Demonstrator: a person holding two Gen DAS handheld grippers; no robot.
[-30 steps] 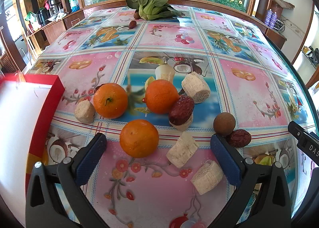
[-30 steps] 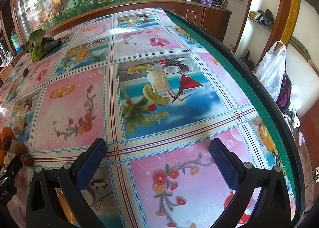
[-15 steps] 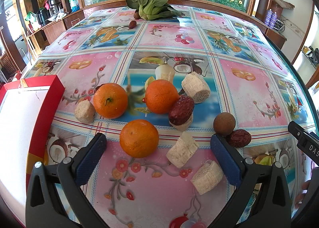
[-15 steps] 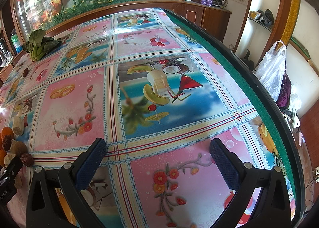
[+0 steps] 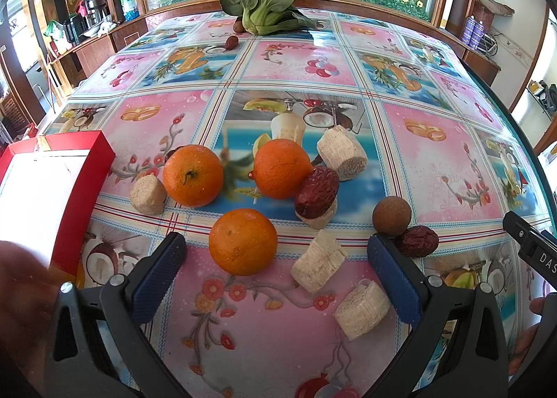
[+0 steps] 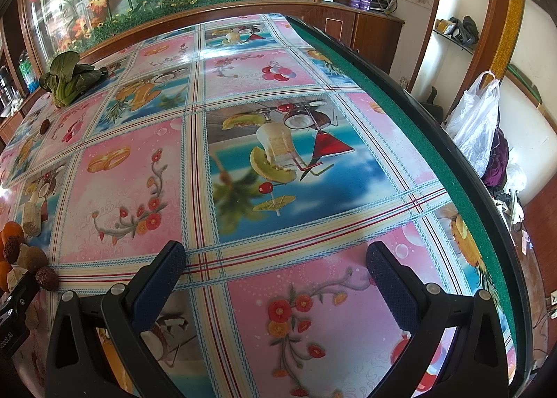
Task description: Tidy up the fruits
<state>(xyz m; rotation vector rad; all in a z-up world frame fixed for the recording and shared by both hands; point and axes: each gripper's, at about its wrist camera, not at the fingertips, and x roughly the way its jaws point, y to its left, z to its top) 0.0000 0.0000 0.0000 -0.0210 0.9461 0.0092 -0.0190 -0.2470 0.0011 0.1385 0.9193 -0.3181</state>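
Observation:
In the left wrist view three oranges lie on the patterned tablecloth: one nearest (image 5: pixel 243 241), one at left (image 5: pixel 193 175), one in the middle (image 5: pixel 282 168). A red date (image 5: pixel 316 192) leans on the middle orange; a second date (image 5: pixel 416 241) and a brown round fruit (image 5: pixel 391 216) lie at right. Several pale banana pieces (image 5: pixel 318 265) are scattered around. My left gripper (image 5: pixel 275 279) is open, with the nearest orange between its fingers, untouched. My right gripper (image 6: pixel 275 279) is open and empty over bare tablecloth; the fruit shows at its far left (image 6: pixel 14 248).
A red box with a white inside (image 5: pixel 38 189) stands at the left. A bok choy (image 5: pixel 264 6) and small dark fruits (image 5: pixel 231 42) lie at the far end. The table's green edge (image 6: pixel 400 112) runs along the right. A hand shows at lower left (image 5: pixel 24 293).
The red box has slid further onto the table from the left. A hand has come into view at the lower left. Neither gripper has visibly moved.

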